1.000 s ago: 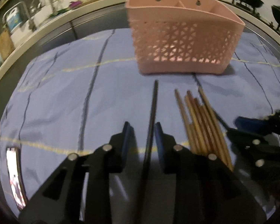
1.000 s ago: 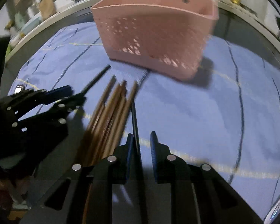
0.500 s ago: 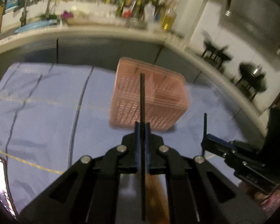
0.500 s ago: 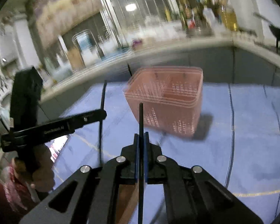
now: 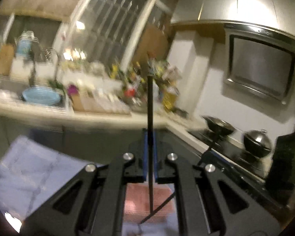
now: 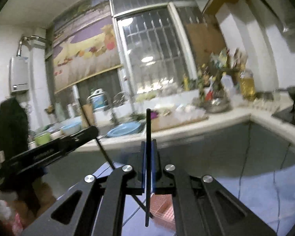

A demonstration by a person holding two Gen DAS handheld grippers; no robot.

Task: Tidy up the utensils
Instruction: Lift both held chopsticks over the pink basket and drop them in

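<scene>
Left wrist view: left tongs (image 5: 150,153) are squeezing a black chopstick (image 5: 150,118), standing upright at frame center. Pink basket (image 5: 147,202) is sitting below, bottom middle, on the blue cloth (image 5: 29,177).

Right wrist view: right tongs (image 6: 148,161) are pinching another black stick (image 6: 148,137), also upright. Basket (image 6: 163,206) is peeking out at the bottom. Left tongs (image 6: 94,131) are at mid-left w/ their stick.

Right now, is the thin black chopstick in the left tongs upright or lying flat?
Upright: the thin black chopstick stands vertically, pinched between the shut left tongs.
</scene>
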